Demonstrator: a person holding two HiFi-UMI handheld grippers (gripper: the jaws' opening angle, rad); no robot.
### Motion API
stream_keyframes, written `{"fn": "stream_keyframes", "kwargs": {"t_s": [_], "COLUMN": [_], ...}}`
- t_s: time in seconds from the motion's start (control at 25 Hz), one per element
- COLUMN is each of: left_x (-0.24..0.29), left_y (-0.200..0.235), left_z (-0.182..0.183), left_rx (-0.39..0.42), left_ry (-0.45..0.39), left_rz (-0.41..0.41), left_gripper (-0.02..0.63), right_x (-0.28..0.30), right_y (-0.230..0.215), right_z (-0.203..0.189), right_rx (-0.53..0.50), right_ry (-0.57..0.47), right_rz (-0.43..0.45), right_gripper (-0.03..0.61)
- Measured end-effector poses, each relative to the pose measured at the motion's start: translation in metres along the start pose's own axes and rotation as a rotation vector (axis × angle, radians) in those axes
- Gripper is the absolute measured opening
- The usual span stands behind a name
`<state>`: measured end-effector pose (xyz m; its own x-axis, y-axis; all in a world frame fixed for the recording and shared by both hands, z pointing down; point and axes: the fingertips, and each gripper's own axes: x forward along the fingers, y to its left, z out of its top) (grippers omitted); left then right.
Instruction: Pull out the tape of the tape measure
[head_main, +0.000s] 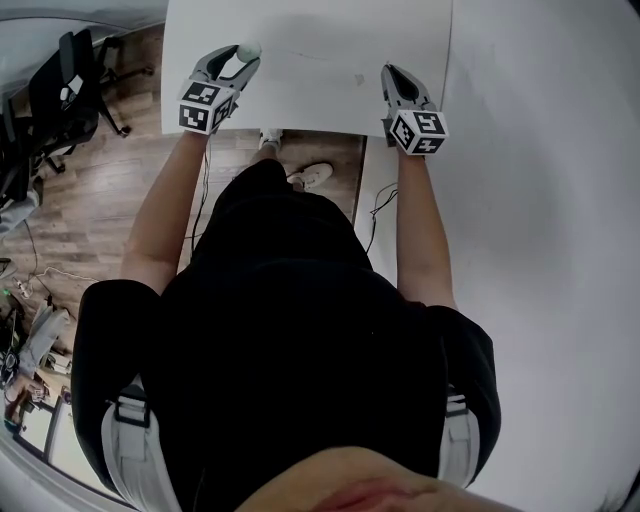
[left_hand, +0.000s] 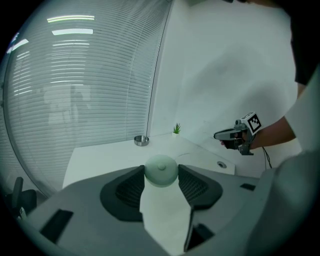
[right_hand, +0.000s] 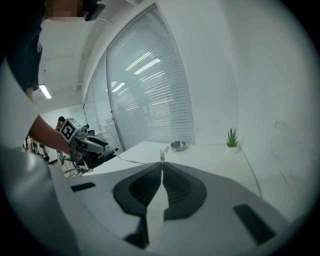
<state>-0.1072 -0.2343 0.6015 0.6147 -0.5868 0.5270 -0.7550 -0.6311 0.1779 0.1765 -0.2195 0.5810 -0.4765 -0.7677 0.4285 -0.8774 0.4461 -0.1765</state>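
While the pale green, round tape measure (left_hand: 161, 171) is sitting squeezed between the dark pads of the left gripper (head_main: 245, 57), its small centre button facing that gripper's camera, its tape (right_hand: 131, 160) is running out sideways in a thin line to the right gripper (right_hand: 161, 164). That gripper's jaws are pressing together on the tape's end, and a small tab is poking up just past their tips. The person is holding both grippers over the near part of the white table (head_main: 320, 100), well apart from each other and both tilting somewhat downward. Toward the far side of the table, a small metal dish (left_hand: 141, 140) is standing near a tiny potted plant (left_hand: 176, 129), which is sitting close to the white wall. Pale slatted blinds (left_hand: 75, 90) are hanging behind the table's far edge. Off to the person's left, a dark office chair (head_main: 75, 85) is standing on the wood floor (head_main: 110, 190).
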Motion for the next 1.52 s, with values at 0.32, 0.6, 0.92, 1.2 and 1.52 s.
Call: {"fn": "stream_keyframes", "kwargs": {"t_s": [0.32, 0.6, 0.92, 1.2, 1.52], "left_x": [0.023, 0.046, 0.072, 0.081, 0.091], "left_y": [0.02, 0.015, 0.05, 0.046, 0.05], "left_z": [-0.036, -0.068, -0.1, -0.105, -0.118], "left_rx": [-0.023, -0.058, -0.097, -0.101, -0.096], "left_ry": [0.056, 0.093, 0.139, 0.167, 0.236], "left_rz": [0.027, 0.023, 0.032, 0.032, 0.039], "left_gripper": [0.224, 0.224, 0.224, 0.224, 0.224], "right_x": [0.034, 0.044, 0.087, 0.087, 0.093], "right_y": [-0.01, -0.028, -0.029, -0.038, -0.04], "right_z": [-0.031, -0.066, -0.093, -0.111, -0.132], "right_rx": [0.038, 0.059, 0.069, 0.098, 0.098], "right_ry": [0.056, 0.11, 0.154, 0.195, 0.268], "right_rz": [-0.016, -0.041, -0.046, -0.064, -0.067], "right_gripper": [0.015, 0.015, 0.017, 0.017, 0.017]}}
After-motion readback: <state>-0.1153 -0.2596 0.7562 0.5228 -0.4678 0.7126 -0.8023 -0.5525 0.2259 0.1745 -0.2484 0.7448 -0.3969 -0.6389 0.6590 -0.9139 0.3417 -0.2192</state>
